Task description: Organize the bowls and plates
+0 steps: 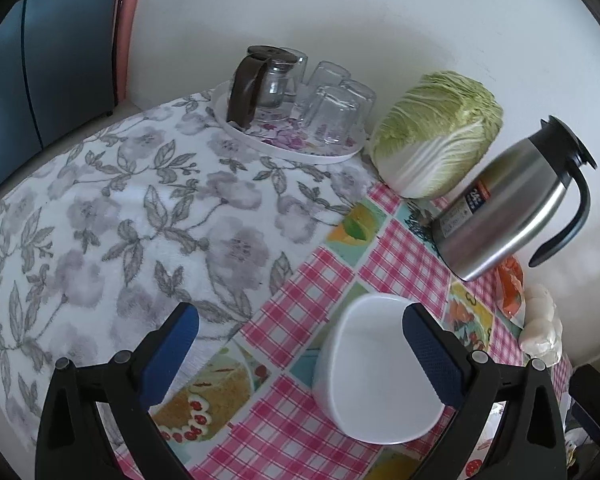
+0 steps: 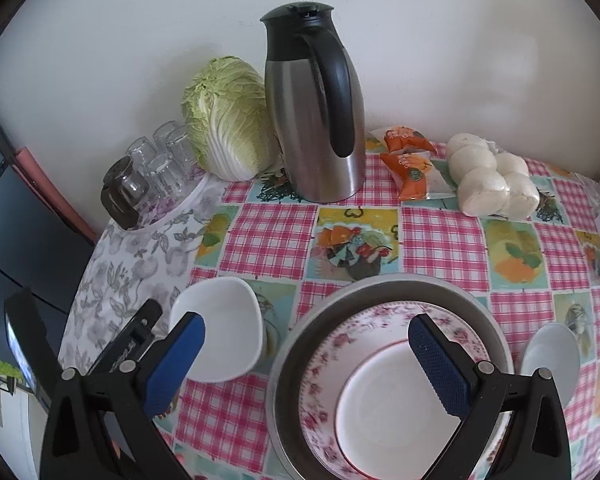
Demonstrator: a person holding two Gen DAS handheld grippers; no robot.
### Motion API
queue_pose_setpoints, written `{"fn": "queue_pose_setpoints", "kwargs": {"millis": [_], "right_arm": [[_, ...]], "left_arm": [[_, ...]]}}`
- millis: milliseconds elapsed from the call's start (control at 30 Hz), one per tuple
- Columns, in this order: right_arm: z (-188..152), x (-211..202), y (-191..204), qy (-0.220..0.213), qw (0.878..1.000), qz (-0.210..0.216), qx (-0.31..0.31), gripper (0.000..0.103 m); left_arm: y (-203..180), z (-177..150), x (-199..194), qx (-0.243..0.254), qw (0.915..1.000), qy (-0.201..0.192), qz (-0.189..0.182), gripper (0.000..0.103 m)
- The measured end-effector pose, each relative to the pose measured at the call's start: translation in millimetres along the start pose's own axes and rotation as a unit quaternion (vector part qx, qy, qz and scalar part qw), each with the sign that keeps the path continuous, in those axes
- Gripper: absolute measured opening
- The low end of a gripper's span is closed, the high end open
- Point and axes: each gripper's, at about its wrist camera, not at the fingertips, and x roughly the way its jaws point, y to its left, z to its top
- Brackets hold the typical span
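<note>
A white bowl (image 1: 376, 376) stands on the checked tablecloth. My left gripper (image 1: 300, 340) is open, its right finger over the bowl's rim. The same bowl shows in the right wrist view (image 2: 220, 328). A flowered plate (image 2: 384, 384) lies inside a metal basin (image 2: 300, 340). My right gripper (image 2: 306, 350) is open and hovers above the basin's left rim. A second white bowl (image 2: 552, 354) sits right of the basin. The left gripper's black body (image 2: 136, 336) shows beside the white bowl.
A steel thermos jug (image 2: 316, 112) (image 1: 508, 208), a cabbage (image 2: 228, 120) (image 1: 436, 132), a tray with a glass pot and glasses (image 1: 292, 108), orange snack packets (image 2: 408, 164) and white buns (image 2: 492, 180) stand along the wall. A flowered cloth (image 1: 120, 208) covers the table's left part.
</note>
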Motion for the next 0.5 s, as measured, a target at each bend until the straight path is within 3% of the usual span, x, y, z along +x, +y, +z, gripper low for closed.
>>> {"fn": "queue_pose_setpoints", "kwargs": {"millis": [200,367,500], "right_arm": [[3,22,20,0.017,0.999,-0.01,-0.041,0.103],[3,45,31,0.036,0.994,-0.031,-0.093,0.103],[5,59,32,0.049,0.994,-0.035,-0.096,0.103]], "left_arm": [[16,7,6,-0.024,0.9997,0.003,-0.002,0.102],[35,5,17,-0.068,0.997,0.032,-0.019,0.102],[40,2,26,-0.077,0.9953,0.053,-0.024,0.102]]}}
